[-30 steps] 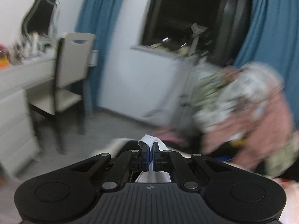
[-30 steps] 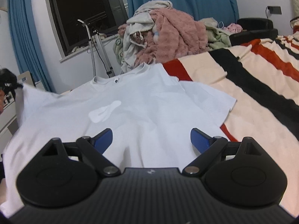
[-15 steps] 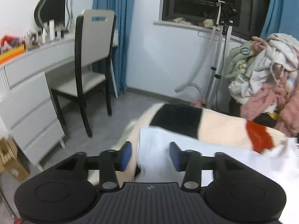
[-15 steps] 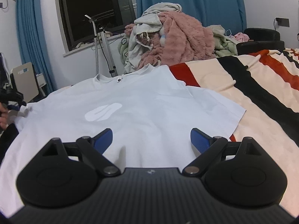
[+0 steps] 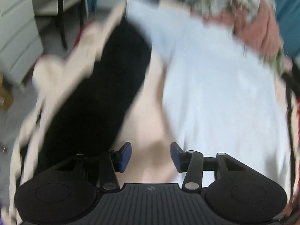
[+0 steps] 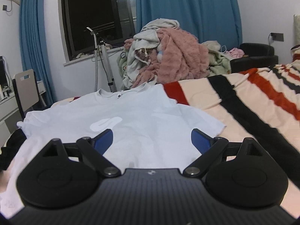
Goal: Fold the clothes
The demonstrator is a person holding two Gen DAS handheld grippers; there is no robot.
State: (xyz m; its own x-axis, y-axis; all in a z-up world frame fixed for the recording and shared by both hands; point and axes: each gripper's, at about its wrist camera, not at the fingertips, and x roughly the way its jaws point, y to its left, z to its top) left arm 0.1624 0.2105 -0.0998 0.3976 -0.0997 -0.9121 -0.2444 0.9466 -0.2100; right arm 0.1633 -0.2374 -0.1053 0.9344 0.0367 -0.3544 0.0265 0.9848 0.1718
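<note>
A dark window point(image 6: 95, 18) sits between blue curtains point(image 6: 187, 13) on a white wall. A chair point(image 6: 26, 90) stands at the left.

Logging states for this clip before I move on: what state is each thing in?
White T-shirt: spread flat, unfolded, front up.
Left gripper: jaws closing slightly, nothing between them.
Right gripper: open, empty, over the shirt's hem.
Clothes pile: heaped, unfolded.
Striped blanket: spread under the shirt.
</note>
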